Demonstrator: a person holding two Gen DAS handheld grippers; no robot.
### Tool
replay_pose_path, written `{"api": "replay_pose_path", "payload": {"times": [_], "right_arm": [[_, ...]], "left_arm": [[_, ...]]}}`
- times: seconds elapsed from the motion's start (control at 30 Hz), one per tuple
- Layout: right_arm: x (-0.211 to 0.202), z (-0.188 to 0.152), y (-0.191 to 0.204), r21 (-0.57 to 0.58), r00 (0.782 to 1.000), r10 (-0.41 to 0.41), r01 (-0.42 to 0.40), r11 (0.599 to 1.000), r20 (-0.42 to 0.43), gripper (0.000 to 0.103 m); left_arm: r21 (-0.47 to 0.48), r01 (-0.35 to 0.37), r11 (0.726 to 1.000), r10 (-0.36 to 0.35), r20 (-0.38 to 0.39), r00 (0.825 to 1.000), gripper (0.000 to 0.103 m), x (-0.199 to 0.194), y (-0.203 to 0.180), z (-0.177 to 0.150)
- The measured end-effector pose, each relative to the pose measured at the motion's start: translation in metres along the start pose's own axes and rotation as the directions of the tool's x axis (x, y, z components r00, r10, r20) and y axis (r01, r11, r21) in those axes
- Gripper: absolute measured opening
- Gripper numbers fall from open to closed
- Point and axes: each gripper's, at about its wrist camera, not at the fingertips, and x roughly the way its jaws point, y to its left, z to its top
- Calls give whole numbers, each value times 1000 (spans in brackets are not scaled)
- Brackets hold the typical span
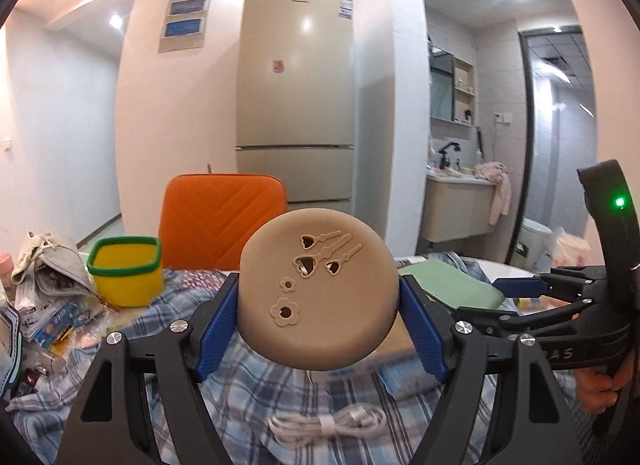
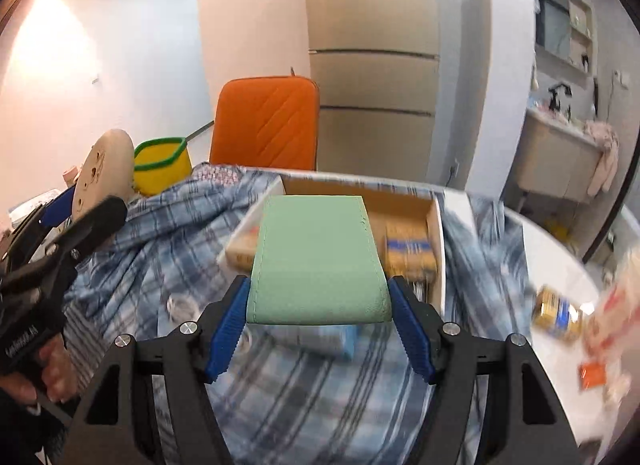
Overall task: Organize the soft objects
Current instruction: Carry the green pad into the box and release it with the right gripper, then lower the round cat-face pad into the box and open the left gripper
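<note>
The left tool [image 1: 318, 331] clamps a round tan silicone pad with flower cut-outs [image 1: 320, 289], lifted above the blue plaid cloth [image 1: 256, 385] on the counter. The right tool [image 2: 318, 307] grips a pale green leatherette pouch [image 2: 316, 257] above that cloth, an open cardboard box [image 2: 400, 201] just beyond it.

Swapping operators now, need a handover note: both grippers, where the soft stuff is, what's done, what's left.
Left gripper: shut on the tan round cushion, held clear above the plaid cloth.
Right gripper: shut on the green pad, held over the cardboard box.
Yellow bin sits at the table's far left, beside the orange chair.
Done: both soft items picked up.
Left: put both down somewhere; destination not evident.
</note>
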Motion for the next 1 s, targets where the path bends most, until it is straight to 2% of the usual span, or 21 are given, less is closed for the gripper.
{"api": "replay_pose_path", "payload": {"times": [0.13,0.23,0.53,0.67,0.87,0.9,1.0], "right_arm": [[25,25,4,4,999,-47,47,999,21,71],[54,32,-2,55,998,-65,64,996,7,71],[118,10,-20,148,993,-52,67,987,-105,71],[125,1,-22,140,992,-44,61,988,-122,72],[105,5,-28,146,996,-83,86,986,-28,75],[102,7,-30,150,997,-79,81,985,-21,79],[94,8,-39,181,997,-72,72,981,-6,79]], "left_arm": [[7,-24,1000,23,28,999,76,8,5,10],[34,-48,998,47,47,998,75,15,4,14],[41,-47,998,45,31,998,75,34,6,10],[50,-52,997,51,14,999,75,37,4,7],[88,-44,995,45,-9,999,75,42,-8,9],[93,-37,995,39,-20,999,75,46,-11,11],[70,4,998,2,-88,996,76,62,-17,16]]}}
